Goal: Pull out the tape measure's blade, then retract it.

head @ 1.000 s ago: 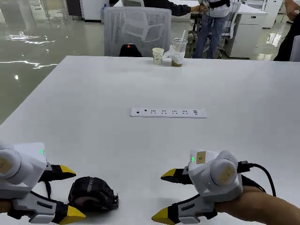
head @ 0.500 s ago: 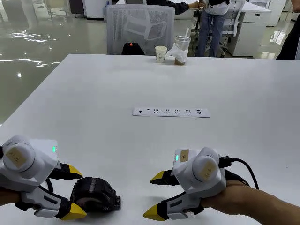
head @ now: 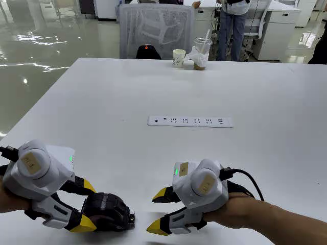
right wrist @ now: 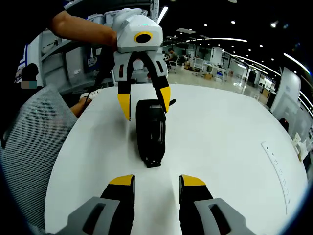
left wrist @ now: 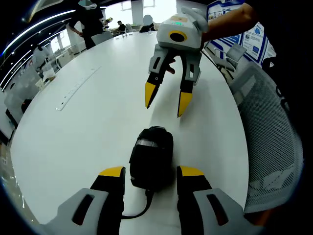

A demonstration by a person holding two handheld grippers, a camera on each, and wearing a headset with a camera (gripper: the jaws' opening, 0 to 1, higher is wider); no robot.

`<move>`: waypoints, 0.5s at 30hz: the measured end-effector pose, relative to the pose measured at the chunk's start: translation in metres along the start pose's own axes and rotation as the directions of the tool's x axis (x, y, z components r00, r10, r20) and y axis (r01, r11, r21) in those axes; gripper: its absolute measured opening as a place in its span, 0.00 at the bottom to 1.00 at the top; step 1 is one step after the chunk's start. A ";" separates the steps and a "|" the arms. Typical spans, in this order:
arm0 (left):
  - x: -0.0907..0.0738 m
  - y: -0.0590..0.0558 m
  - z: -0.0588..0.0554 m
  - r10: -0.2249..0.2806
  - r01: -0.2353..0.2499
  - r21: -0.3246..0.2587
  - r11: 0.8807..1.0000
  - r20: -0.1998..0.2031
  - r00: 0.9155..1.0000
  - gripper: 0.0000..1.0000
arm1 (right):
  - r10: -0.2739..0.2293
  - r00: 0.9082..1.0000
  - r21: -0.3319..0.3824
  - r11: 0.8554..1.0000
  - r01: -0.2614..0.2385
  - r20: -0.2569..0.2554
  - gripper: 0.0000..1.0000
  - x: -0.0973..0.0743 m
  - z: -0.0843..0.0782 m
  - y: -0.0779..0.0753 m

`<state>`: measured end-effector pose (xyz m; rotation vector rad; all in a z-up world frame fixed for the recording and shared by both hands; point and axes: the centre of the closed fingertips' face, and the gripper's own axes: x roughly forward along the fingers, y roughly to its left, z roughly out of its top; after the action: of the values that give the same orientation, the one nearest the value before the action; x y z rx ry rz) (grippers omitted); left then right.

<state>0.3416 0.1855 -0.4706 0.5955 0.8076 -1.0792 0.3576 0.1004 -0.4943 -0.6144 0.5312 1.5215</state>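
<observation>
A black tape measure lies on the white table near its front edge, blade in. My left gripper is open, its yellow-tipped jaws standing on either side of the case's rear. In the left gripper view the tape measure sits between the tips of the left gripper, with thin gaps at both sides. My right gripper is open with nothing in it and points at the case's front from a short way off. In the right gripper view the tape measure lies just ahead of the right gripper.
A white power strip lies across the table's middle. Two cups and a crumpled bag stand at the far edge. A mesh chair stands beyond it, with a person further back. Another mesh chair is beside me.
The left gripper has moved forward so its jaws now flank the tape measure. The right gripper has moved left, closer to the tape measure. The head camera has also shifted.
</observation>
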 end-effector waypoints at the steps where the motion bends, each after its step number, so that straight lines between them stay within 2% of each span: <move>1: 0.000 -0.001 0.001 -0.009 0.009 0.006 1.000 -0.004 1.000 0.36 | 0.006 1.000 -0.001 1.000 -0.006 0.004 0.32 0.002 0.002 0.000; 9: 0.001 0.001 0.005 -0.029 0.031 0.044 0.999 -0.029 0.999 0.30 | 0.039 0.999 -0.045 0.998 -0.040 -0.021 0.28 0.016 0.004 0.003; 15: 0.003 0.001 0.003 -0.044 0.047 0.065 0.997 -0.053 0.998 0.26 | 0.063 0.997 -0.066 0.996 -0.065 -0.034 0.26 0.025 0.006 0.005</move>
<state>0.3442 0.1818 -0.4715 0.6654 0.8359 -1.1396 0.3522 0.1229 -0.5071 -0.6803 0.5306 1.5970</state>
